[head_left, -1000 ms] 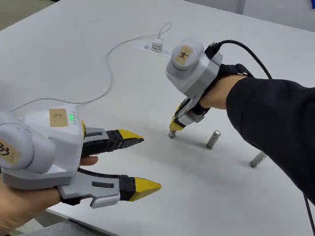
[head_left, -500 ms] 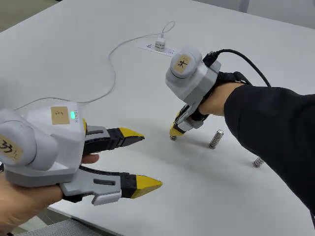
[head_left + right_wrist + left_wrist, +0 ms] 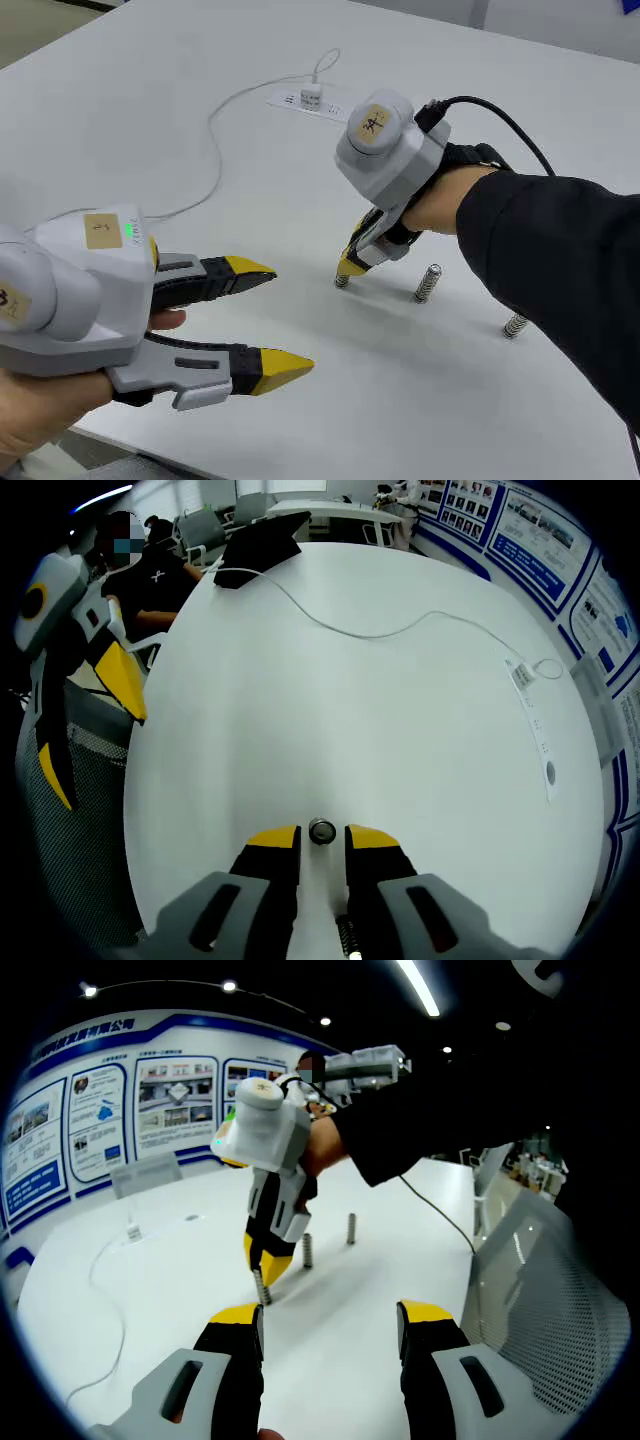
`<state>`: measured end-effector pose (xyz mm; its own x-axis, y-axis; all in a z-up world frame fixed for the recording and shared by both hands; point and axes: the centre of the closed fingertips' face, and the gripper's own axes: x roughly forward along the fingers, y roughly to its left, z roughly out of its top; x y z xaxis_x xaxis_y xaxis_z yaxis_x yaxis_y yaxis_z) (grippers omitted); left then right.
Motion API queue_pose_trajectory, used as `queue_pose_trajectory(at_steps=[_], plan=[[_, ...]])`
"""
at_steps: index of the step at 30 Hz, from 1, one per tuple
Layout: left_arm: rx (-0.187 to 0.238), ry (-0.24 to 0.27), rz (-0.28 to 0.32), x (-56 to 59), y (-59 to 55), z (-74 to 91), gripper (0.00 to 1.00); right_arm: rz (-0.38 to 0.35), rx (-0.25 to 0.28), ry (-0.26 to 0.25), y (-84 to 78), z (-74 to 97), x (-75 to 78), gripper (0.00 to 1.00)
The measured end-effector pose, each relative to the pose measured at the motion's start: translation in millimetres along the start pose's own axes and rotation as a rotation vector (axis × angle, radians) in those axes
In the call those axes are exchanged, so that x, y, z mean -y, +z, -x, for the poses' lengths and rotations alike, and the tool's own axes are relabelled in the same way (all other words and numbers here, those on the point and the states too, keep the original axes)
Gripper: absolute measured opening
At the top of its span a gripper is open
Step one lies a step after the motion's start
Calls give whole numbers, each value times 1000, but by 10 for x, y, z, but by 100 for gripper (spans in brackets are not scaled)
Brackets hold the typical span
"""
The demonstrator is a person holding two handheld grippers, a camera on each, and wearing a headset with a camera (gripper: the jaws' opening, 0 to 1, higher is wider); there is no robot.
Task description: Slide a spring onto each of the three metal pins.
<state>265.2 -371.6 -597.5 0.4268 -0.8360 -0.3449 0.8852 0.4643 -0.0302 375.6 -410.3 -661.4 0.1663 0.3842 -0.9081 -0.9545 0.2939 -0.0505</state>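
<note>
A: Your right claw [image 3: 349, 266] points down at the leftmost spring [image 3: 342, 281] on the white surface [image 3: 150, 120]. Its jaws are narrow, and the spring's top sits between the yellow tips.

B: Whether you're pinching it, I cannot tell. Your left claw [image 3: 290, 318] hovers at the near left, jaws wide apart.

A: To the right, the middle spring [image 3: 428, 283] stands near your right claw, and the rightmost spring [image 3: 515, 325] stands by your dark sleeve [image 3: 560, 260].

B: On the far side lies a power strip [image 3: 305, 99], its white cable [image 3: 215, 140] trailing left.
</note>
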Motion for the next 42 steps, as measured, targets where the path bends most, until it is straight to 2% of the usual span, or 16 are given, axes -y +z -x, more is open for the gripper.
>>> queue_pose_trajectory(at_steps=[8, 13, 19, 23, 33, 42], plan=[[-12, 13, -5, -73, 3, 5, 55, -25, 86, -33, 30, 284, 5, 20], [-11, 24, -3, -106, 13, 19, 56, -42, 136, -59, -12, 445, -36, 21], [-9, 29, -8, -122, 48, 22, 56, -84, 228, -86, -47, 662, -139, 22], [-1, 32, -10, -132, 78, 30, 57, -114, 271, -114, -119, 801, -155, 22], [11, 43, -9, -149, 129, 75, 58, -210, 372, -197, -453, 1140, -186, 24], [6, 49, -1, -160, 111, 77, 60, -301, 438, -280, -885, 1375, -165, 27]])
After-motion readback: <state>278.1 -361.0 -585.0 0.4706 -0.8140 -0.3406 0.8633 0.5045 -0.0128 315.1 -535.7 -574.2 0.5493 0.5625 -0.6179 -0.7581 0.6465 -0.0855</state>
